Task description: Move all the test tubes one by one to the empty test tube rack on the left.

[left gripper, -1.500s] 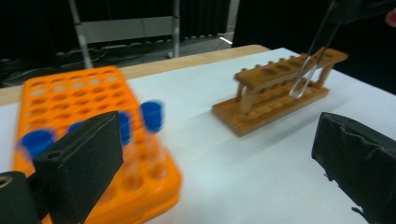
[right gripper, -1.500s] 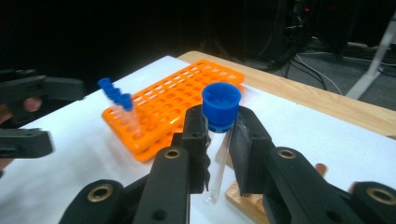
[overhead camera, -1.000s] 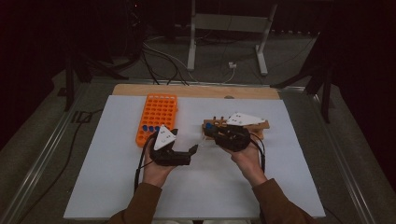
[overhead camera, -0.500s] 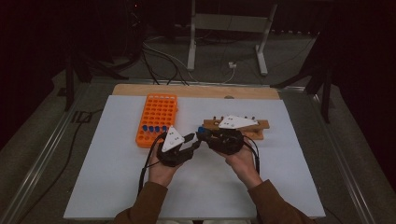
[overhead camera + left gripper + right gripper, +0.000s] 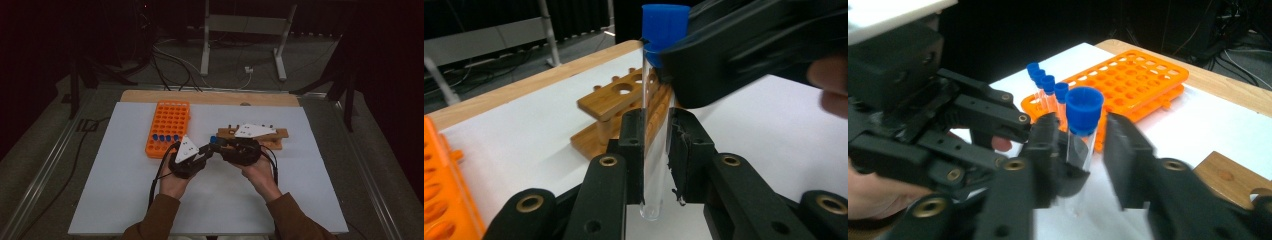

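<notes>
At the centre of the high view, the left gripper (image 5: 655,150) has its jaws pressed against the clear body of a blue-capped tube (image 5: 659,65), holding it upright just above the white table (image 5: 125,200). The right gripper (image 5: 1083,145) has its jaws spread apart on either side of the same tube (image 5: 1082,120) just below the cap, with a visible gap on one side. Compared with a second ago, both grippers have drawn together in front of the wooden rack (image 5: 280,134), just right of the orange rack (image 5: 170,120).
</notes>
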The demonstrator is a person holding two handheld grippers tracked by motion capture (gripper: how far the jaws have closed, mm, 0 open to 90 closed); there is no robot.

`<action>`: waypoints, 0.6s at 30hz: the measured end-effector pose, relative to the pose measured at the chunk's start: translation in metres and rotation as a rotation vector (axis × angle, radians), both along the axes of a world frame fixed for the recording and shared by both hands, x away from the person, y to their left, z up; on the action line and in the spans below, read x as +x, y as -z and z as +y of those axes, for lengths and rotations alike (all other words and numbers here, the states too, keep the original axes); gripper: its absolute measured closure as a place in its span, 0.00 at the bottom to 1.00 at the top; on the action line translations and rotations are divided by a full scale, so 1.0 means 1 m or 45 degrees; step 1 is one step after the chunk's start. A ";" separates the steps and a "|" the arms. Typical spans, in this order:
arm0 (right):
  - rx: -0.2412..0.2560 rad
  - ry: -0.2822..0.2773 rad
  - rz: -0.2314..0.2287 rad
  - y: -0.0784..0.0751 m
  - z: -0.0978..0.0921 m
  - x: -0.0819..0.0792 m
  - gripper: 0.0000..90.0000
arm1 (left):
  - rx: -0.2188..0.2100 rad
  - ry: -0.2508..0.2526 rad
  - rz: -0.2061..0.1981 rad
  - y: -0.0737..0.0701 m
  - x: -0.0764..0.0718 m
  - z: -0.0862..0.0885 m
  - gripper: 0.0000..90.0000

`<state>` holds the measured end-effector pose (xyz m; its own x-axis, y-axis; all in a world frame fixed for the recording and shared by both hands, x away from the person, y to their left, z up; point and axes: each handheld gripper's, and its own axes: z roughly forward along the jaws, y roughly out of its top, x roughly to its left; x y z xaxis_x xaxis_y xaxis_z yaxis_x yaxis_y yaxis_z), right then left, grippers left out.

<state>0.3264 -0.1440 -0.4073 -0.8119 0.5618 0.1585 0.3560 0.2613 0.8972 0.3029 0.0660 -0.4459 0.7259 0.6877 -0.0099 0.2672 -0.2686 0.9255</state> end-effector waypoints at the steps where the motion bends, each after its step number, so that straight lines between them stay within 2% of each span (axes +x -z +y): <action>1: 0.000 0.001 -0.004 -0.001 -0.001 0.000 0.66 | -0.003 -0.013 0.003 0.000 0.001 0.002 0.87; 5: 0.002 0.006 -0.016 -0.003 -0.007 0.000 0.50 | -0.016 -0.053 0.012 0.001 0.003 0.011 0.87; 8: -0.027 0.034 -0.021 -0.003 -0.011 0.000 0.38 | -0.024 -0.079 0.012 0.001 0.002 0.018 0.87; 15: -0.104 0.097 -0.029 0.003 -0.020 0.001 0.17 | -0.044 -0.124 0.008 -0.002 -0.001 0.035 0.87; 18: -0.114 0.123 -0.029 0.005 -0.027 0.001 0.13 | -0.050 -0.147 0.010 -0.003 -0.003 0.044 0.87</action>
